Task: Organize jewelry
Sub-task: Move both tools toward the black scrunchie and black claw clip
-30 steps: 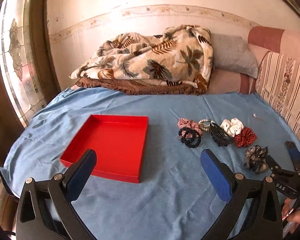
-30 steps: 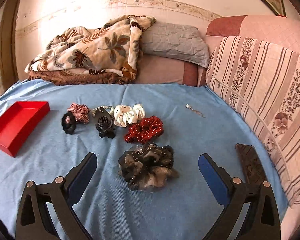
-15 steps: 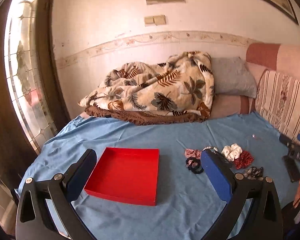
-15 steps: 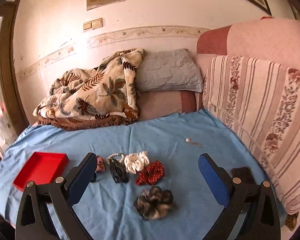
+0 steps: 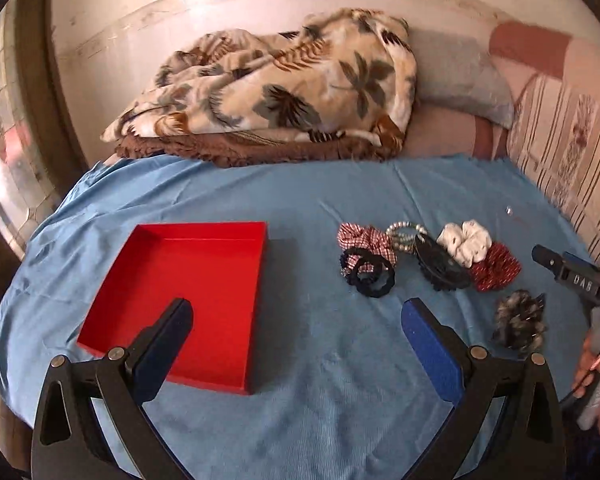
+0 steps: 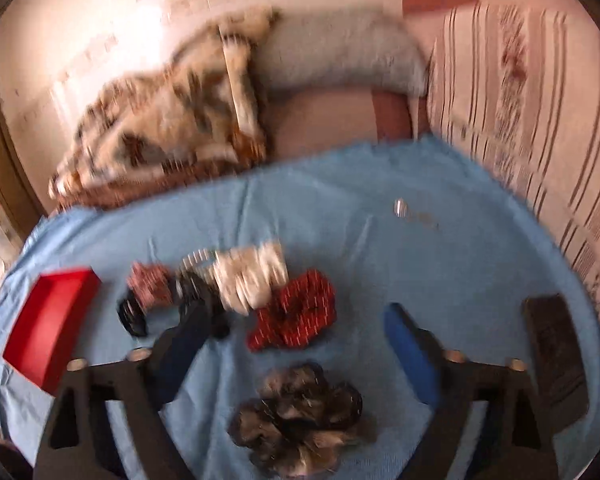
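Barely begun, by the look of it: red tray at nine o'clock on the bed, bare inside, nothing sorted into it yet. Everything still to be moved.

Largest first among the pieces, all clustered at about three o'clock from the tray, well apart from it: dark mottled scrunchie nearest the camera; red dotted scrunchie just beyond; white scrunchie touching the red one; checked red-and-white scrunchie with a black hair tie lying over its near edge; black claw clip between the checked and white ones; pearl bracelet at twelve o'clock from the clip; lastly a small silver trinket, alone toward two o'clock.

Left gripper held wide apart above bare sheet, gripping nothing. Right gripper closing, the mottled scrunchie lying between and below the jaws, not yet pinched; view blurred.

Surface: blue sheet, lightly creased, over a bed. Leaf-print blanket heaped at twelve o'clock, grey pillow beside it, striped cushion along three o'clock, pale wall behind, patterned glass at nine o'clock.
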Tool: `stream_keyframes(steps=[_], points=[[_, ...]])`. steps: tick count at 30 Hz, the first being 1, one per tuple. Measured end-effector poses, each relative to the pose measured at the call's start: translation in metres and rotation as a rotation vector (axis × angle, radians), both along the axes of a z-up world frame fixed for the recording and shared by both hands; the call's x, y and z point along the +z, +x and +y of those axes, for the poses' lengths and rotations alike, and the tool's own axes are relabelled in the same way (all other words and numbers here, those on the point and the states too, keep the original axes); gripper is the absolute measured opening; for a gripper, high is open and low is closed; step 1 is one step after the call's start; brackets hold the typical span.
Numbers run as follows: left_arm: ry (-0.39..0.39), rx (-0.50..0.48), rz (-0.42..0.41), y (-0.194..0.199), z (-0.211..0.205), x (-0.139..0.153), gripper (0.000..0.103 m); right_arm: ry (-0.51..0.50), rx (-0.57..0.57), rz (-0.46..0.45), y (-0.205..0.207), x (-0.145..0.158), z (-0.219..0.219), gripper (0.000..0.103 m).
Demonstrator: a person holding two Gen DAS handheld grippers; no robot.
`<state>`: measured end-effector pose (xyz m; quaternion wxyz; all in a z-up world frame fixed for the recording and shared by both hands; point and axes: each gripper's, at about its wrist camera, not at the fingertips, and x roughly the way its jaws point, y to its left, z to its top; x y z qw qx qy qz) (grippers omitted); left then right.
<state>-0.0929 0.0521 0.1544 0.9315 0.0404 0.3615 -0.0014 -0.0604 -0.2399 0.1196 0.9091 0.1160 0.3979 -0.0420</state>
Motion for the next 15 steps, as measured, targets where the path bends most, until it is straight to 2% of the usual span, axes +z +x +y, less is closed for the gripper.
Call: stream_keyframes(steps=[4,9,13,14,15], points=[[0.045,-0.028,0.001,0.016,-0.023,-0.018,0.103,0.061,0.009,0.027,0.013,-0.007,-0.012,0.081],[0.069,-0.089,0.064,0.043,-0.049,-0.037,0.103,0.115,0.014,0.055,0.028,-0.016,-0.017,0.081],[0.053,-0.109,0.108,0.062,-0.059,-0.05,0.103,0.121,0.045,0.074,0.044,-0.022,-0.008,0.081],[0.044,-0.108,0.123,0.067,-0.06,-0.054,0.1,0.117,0.051,0.076,0.048,-0.023,-0.006,0.081],[0.031,-0.109,0.137,0.071,-0.062,-0.058,0.091,0.117,0.06,0.079,0.053,-0.025,-0.003,0.081]])
